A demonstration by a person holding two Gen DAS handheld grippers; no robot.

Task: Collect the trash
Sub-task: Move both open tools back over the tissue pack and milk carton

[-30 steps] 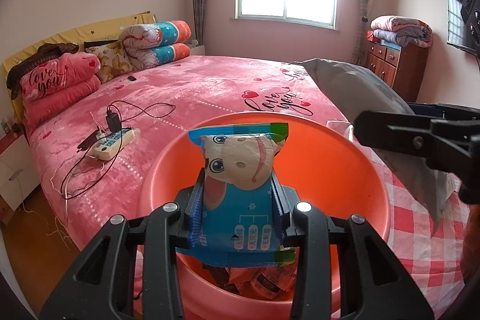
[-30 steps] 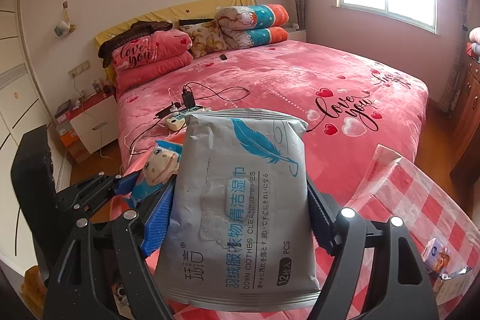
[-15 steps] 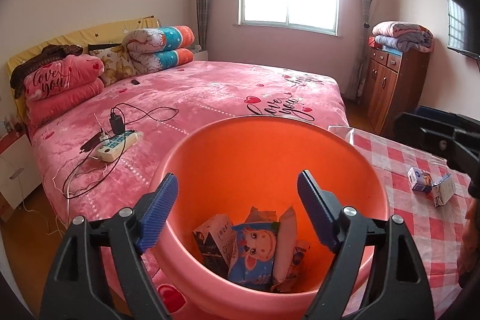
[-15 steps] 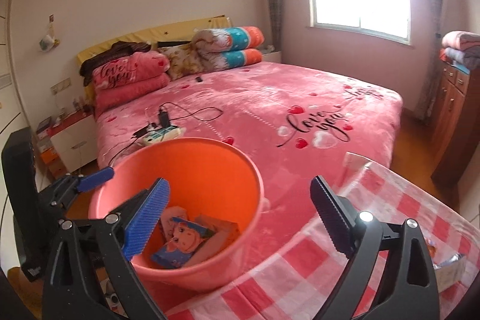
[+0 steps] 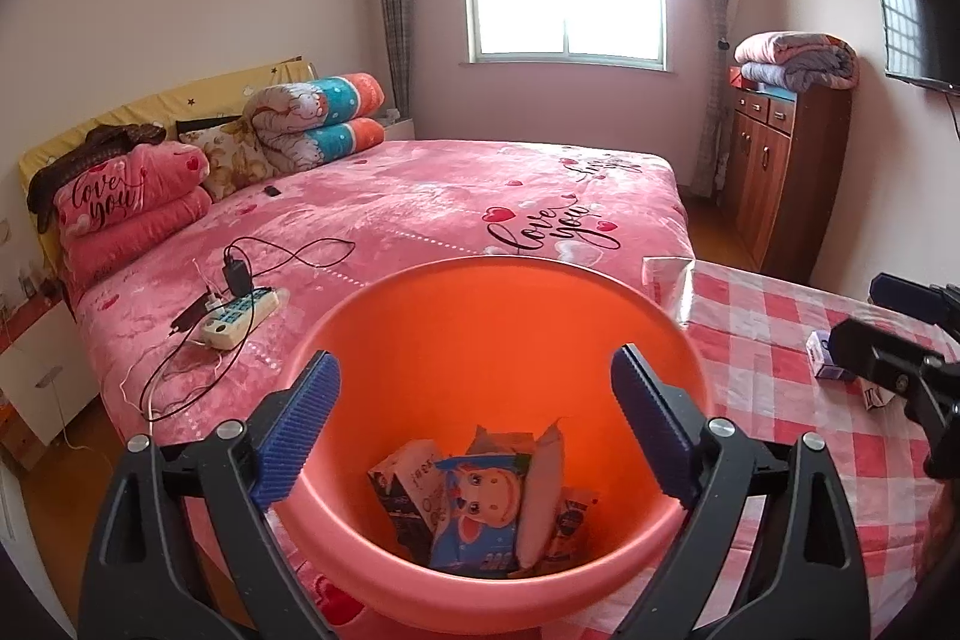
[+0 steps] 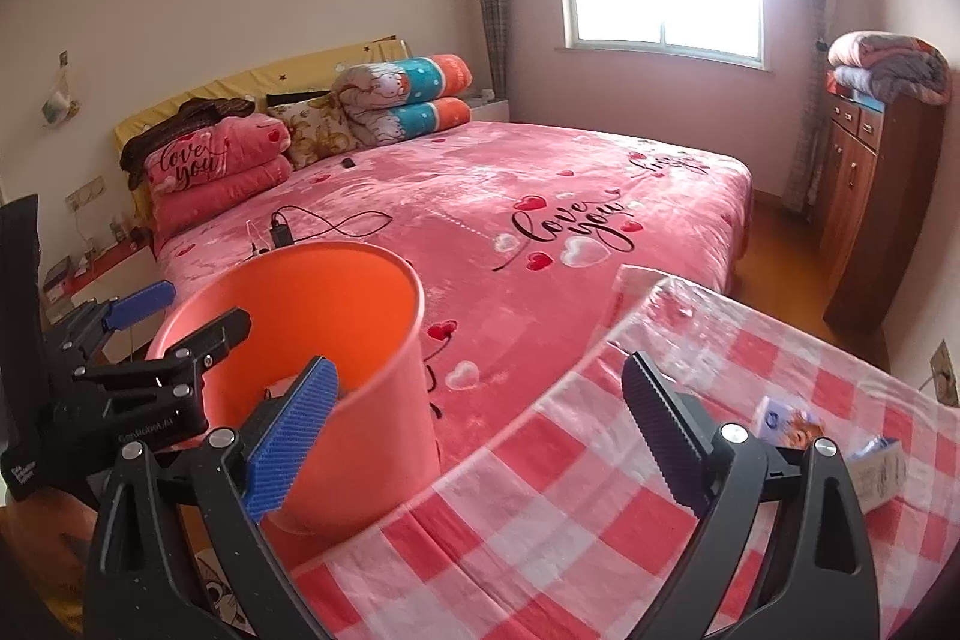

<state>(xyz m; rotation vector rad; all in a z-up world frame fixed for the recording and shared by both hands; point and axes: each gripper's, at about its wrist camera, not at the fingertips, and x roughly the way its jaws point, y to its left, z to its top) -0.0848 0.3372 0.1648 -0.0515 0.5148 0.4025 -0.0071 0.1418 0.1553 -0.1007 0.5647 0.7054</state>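
Trash packets (image 5: 480, 508) lie at the bottom of the orange bucket (image 5: 420, 340). The left gripper (image 5: 474, 430) hangs over it, jaws opening and empty. The right gripper (image 6: 480, 436) is wide and empty above the checked worktop (image 6: 540, 538), near two small boxes (image 6: 786, 424).

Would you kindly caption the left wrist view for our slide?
Left gripper, jaws opening and empty, over the orange bin holding discarded packets.

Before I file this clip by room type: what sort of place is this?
A home bedroom, most likely: a large bed with a pink cover, stacked pillows at its head, and a wooden dresser topped with folded quilts.
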